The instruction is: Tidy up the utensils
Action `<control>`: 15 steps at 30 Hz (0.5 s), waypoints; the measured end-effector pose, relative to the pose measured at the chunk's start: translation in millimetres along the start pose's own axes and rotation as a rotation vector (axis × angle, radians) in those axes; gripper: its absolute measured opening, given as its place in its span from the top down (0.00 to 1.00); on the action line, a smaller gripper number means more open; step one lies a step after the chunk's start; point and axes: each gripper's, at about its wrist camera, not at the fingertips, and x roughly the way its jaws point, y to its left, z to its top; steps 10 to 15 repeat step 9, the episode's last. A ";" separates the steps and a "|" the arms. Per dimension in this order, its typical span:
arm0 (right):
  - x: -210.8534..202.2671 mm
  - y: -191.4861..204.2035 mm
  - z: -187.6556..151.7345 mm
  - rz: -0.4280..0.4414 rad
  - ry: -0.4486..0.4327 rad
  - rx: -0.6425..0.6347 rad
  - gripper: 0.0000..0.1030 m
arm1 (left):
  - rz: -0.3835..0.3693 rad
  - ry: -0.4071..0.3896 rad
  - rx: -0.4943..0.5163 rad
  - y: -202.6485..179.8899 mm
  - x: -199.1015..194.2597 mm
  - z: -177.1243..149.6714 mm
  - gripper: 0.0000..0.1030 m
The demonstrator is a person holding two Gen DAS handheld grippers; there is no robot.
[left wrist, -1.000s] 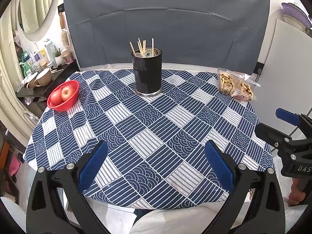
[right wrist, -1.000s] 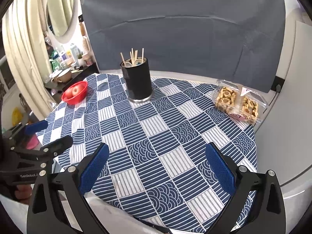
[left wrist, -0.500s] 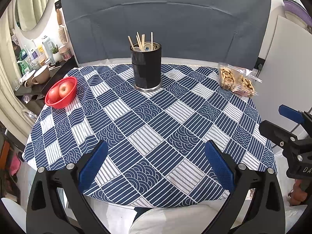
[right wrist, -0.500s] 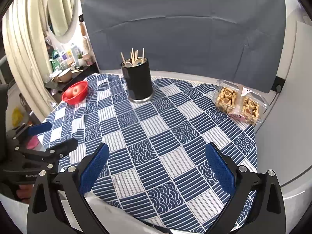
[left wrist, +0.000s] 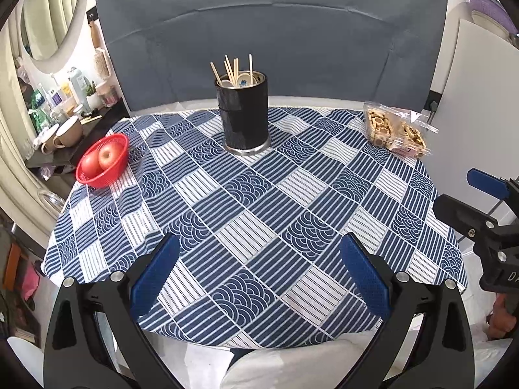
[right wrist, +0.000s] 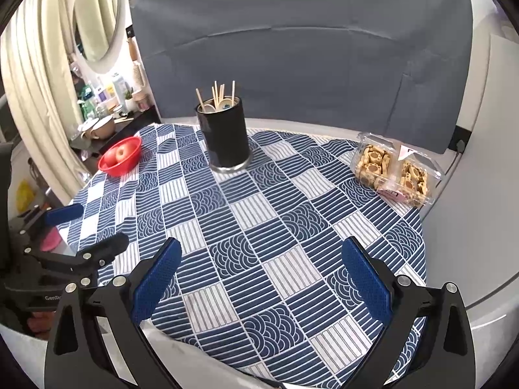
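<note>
the black utensil holder [left wrist: 242, 113] (chopsticks and spoons inside) stands upright at the far side of the worktop [left wrist: 259, 220], well beyond both grippers, left gripper [left wrist: 259, 278] and right gripper [right wrist: 259, 278], jaws spread, empty.

A round table draped in a blue-and-white patchwork-patterned cloth [left wrist: 259, 201] carries a black cylindrical utensil holder [left wrist: 242, 115] near its far edge, upright. A red plastic basket of apples [left wrist: 103, 159] sits at the left edge, a clear plastic box of biscuits [left wrist: 394, 131] at the right.
</note>
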 end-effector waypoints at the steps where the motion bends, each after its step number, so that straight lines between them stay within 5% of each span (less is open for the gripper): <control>1: 0.2 0.0 0.0 -0.002 -0.001 -0.002 0.08 | 0.004 -0.009 0.002 0.1 -1.4 0.6 0.06; 15: 6.4 3.3 5.8 -0.020 -0.001 -0.048 0.08 | 0.025 -0.056 -0.026 17.0 -2.5 7.7 0.06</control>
